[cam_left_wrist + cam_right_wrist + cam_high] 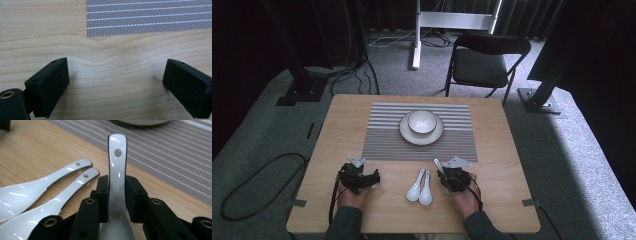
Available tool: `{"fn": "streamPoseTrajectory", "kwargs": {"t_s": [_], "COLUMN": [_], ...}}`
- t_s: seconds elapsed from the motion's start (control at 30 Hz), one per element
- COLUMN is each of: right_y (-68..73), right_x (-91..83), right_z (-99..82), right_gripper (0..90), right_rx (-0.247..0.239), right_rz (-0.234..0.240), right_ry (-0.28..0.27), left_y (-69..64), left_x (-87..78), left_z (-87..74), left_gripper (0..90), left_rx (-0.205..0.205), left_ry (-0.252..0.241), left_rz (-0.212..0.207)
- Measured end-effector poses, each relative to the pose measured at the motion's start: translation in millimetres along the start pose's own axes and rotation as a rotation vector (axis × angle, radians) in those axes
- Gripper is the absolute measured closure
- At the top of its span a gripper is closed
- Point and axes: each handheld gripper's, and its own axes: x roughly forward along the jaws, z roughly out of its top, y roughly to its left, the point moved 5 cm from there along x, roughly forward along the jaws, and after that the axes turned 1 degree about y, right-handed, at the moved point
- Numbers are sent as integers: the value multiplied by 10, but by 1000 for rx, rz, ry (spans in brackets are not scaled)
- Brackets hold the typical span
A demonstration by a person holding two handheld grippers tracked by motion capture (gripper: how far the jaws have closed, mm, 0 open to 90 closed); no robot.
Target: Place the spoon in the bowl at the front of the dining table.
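Note:
My right gripper [117,195] is shut on the handle of a white ceramic spoon [117,170], whose holed tip points toward the striped placemat [175,152]. Seen from above, that gripper [447,175] sits near the table's front with the spoon handle [437,163] sticking out toward the mat. Two more white spoons [420,186] lie side by side on the wood to its left, and they lie beside my jaws as spoons [50,187] in the right gripper view. My left gripper [115,82] stands open over bare wood, near the front left [358,172].
A white bowl [422,121] sits on a white plate [404,131] in the middle of the grey striped placemat [382,135]. Beyond the wooden table [492,200] stand a black folding chair [484,62], stand legs and cables on the carpet.

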Motion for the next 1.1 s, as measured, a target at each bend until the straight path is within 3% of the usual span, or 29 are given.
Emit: {"fn": "streamPoseTrajectory", "kwargs": {"t_s": [0.3, 1.1], "right_y": [-23, -32], "right_x": [-134, -228], "right_z": [94, 376], "right_gripper": [740, 742], "right_rx": [5, -8], "right_rz": [-1, 1], "right_ry": [-53, -120], "left_y": [0, 1], "left_x": [0, 0], "left_z": [0, 0], "left_gripper": [72, 72], "left_rx": [0, 1], "left_ry": [0, 1], "left_rz": [0, 0]}}
